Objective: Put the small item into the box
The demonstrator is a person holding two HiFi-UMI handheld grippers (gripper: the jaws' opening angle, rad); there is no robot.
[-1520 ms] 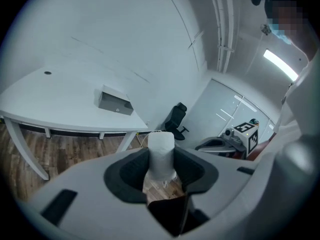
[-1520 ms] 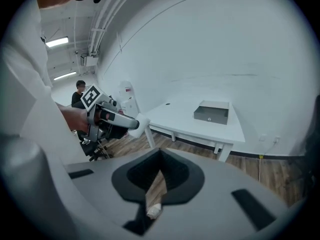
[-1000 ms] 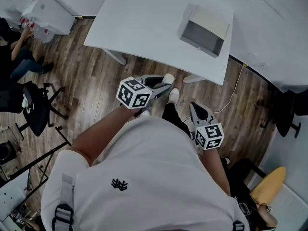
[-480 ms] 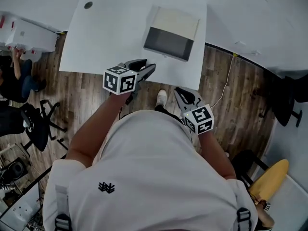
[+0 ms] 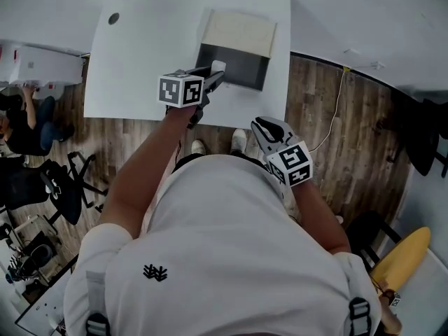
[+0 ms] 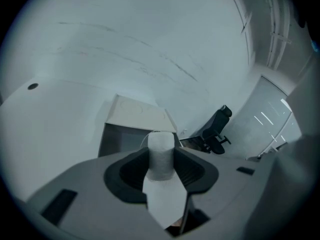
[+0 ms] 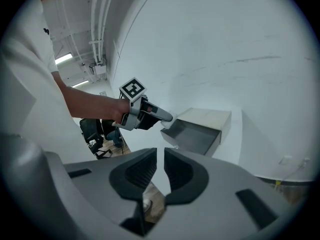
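Observation:
A small white cylinder (image 6: 161,148) stands upright between the pads of my left gripper (image 6: 161,159), which is shut on it. In the head view the left gripper (image 5: 214,73) reaches over the white table (image 5: 140,54) and holds the cylinder (image 5: 219,66) at the near left corner of the open box (image 5: 238,30). The box (image 6: 136,115) has a dark inside and a pale flap behind. My right gripper (image 5: 268,127) hangs back off the table's front edge, over the wooden floor. Its jaws (image 7: 160,171) are shut but for a sliver, with nothing between them. It looks at the box (image 7: 200,129).
The table has a round cable hole (image 5: 113,19) at its far left. Behind the front edge lies wooden floor (image 5: 336,138) with a cable (image 5: 334,110). Office chairs (image 5: 66,187) and a seated person (image 5: 24,117) are at the left, and a yellow seat (image 5: 399,257) is at the lower right.
The person has stepped up to the table. My left gripper has carried the white cylinder from below the front edge forward to the box's near corner. The right gripper stayed low beside the body.

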